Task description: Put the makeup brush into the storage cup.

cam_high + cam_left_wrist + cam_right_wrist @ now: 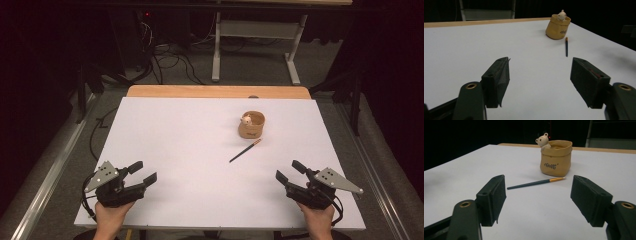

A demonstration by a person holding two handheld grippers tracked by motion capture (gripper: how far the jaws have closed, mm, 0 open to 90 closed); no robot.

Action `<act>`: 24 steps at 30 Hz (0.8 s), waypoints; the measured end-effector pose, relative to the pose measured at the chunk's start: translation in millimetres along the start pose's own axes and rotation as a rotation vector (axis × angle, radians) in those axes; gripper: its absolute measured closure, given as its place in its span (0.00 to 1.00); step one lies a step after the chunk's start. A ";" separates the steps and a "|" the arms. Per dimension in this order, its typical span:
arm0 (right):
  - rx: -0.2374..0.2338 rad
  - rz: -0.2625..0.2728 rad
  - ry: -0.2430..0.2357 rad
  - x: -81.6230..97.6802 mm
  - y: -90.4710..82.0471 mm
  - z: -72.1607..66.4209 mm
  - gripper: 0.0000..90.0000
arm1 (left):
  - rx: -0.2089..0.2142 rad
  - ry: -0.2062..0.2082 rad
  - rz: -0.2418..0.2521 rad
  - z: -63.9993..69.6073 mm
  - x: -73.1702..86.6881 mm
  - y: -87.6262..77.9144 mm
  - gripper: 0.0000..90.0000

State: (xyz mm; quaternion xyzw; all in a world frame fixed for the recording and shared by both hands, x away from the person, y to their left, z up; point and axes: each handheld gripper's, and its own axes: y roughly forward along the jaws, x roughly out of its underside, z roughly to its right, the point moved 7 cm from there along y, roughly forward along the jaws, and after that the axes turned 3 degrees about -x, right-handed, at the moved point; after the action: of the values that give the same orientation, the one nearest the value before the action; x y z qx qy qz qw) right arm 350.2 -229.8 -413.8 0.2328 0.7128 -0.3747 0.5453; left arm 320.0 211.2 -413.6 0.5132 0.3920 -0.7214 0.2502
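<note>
On the white desk (175, 150), near its far right part, a thin brush (245, 150) is lying flat, its pale tip and gold ferrule pointing at a tan pot (251, 125) just beyond it, close to the pot's foot though I cannot tell if the two are touching. A small bear (543, 140) is peeking over the pot's rim. I am holding my left gripper (139, 174) at the near left corner and my right gripper (291, 170) at the near right corner, both well apart from the brush, both with jaws spread wide and nothing between them. My right gripper is looking almost straight at the brush, which is lying crosswise ahead of it. I am judging the brush to be very light and stiff, with a slim, smooth, round handle that will likely roll or slip away if I am nudging it from one side only. The bristles look soft and easy to bend, so I am planning to leave them alone. The best place to take hold seems to be the dark handle around its middle, jaws coming down across it and closing gently and squarely. The pot looks like glazed ceramic, heavier and breakable, so I am keeping clear of knocking it.
</note>
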 end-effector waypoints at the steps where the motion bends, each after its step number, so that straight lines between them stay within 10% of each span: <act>1: 0.002 0.004 0.001 -0.3 -0.3 0.0 0.34 | -0.001 0.002 -0.001 0.2 0.3 0.0 0.36; 24: 0.011 -0.012 0.001 0.9 1.1 -0.6 0.34 | 0.006 -0.001 0.001 1.1 0.4 -0.6 0.36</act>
State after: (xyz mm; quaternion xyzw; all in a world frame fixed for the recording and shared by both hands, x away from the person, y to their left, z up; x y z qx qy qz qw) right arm 350.3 -228.7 -414.9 0.2319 0.7124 -0.3816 0.5414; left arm 318.8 210.6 -413.5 0.5138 0.3896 -0.7226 0.2492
